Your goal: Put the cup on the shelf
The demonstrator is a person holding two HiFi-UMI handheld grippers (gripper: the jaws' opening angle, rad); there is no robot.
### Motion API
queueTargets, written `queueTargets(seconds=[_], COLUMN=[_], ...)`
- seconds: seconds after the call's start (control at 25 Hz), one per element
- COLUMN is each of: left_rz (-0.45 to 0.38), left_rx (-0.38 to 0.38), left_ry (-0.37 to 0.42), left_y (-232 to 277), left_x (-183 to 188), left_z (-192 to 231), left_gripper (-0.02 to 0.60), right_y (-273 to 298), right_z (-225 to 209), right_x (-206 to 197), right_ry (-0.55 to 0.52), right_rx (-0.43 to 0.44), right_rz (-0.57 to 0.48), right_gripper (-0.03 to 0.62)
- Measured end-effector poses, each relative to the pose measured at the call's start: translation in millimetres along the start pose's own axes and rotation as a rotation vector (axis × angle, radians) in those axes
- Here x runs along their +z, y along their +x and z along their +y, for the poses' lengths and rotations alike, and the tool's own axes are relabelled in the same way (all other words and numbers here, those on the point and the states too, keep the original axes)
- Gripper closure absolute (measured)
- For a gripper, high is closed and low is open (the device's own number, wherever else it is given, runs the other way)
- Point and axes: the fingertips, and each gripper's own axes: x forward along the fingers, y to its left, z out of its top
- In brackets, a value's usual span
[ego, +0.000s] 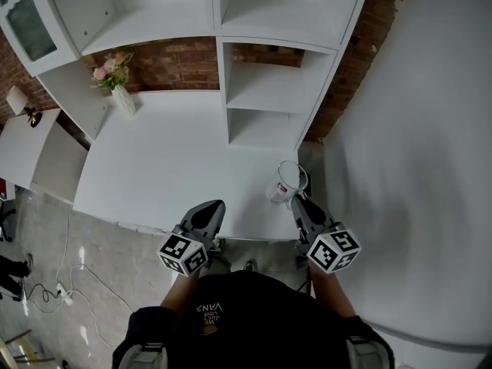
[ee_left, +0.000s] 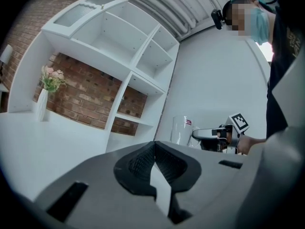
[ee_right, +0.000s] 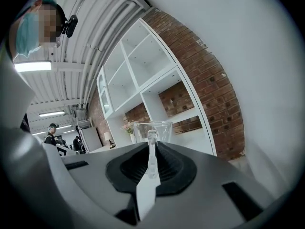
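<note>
Shelf unit [ego: 269, 91]: a tall white set of open compartments stands against the far side of the table, filling the top of the head view. All the compartments in view hold nothing.
Brick wall [ego: 173, 64]: red brick shows behind the shelf unit and through its open backs.
Table [ego: 169, 167]: a broad white top runs from the shelf unit to the person.
Left gripper [ego: 211, 210]: it hangs over the table's near edge, well apart from the cup. Its two jaws are pressed together with nothing between them.
Right gripper [ego: 298, 202]: it is at the table's near right corner. Its jaws are pinched on the cup's thin clear handle.
Cup [ego: 290, 181]: clear, with a small red mark on its side. It is upright at the table's near right corner, just in front of the shelf unit's lowest right compartment. No view shows whether its base touches the table.
Vase of flowers [ego: 119, 91]: a slim white vase with pink blooms stands at the table's far left, near the brick wall.
</note>
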Motion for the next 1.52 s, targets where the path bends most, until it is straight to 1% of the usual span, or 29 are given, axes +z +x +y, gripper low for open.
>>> queueTargets(seconds=[0.16, 0.44, 0.64, 0.96, 1.36, 1.52], left_rz=[0.013, 0.009, 0.003, -0.005, -0.021, -0.025], left_rx=[-0.039, -0.064, -0.061, -0.059, -0.034, -0.021], left_ry=[0.007, 0.021, 0.016, 0.015, 0.001, -0.006], left_y=[16.9, 37.6, 42.7, 45.9, 47.5, 48.8], left_x=[4.4, 23.6, 33.2, 42.3, 48.6, 47.1], left_z=[6.7, 33.9, 60.2, 90.0, 116.6, 126.1], left_gripper=[0.574, 0.574, 0.574, 0.574, 0.574, 0.574], right_y=[9.0, 39.7, 69.6, 112.5, 161.9, 176.6], right_z=[-10.5, -24.2, -31.7, -46.5, -66.4, -73.9], right_x=[8.5, 29.8, 49.7, 83.1, 105.7, 109.9], right_ry=[-0.008, -0.026, -0.052, -0.11, -0.171, -0.178], right_rx=[-0.037, -0.077, -0.1, -0.135, -0.169, -0.185], right_rz=[-0.023, -0.051, -0.076, -0.111, -0.104, -0.107], right_gripper=[0.566, 0.566, 0.566, 0.566, 0.566, 0.566])
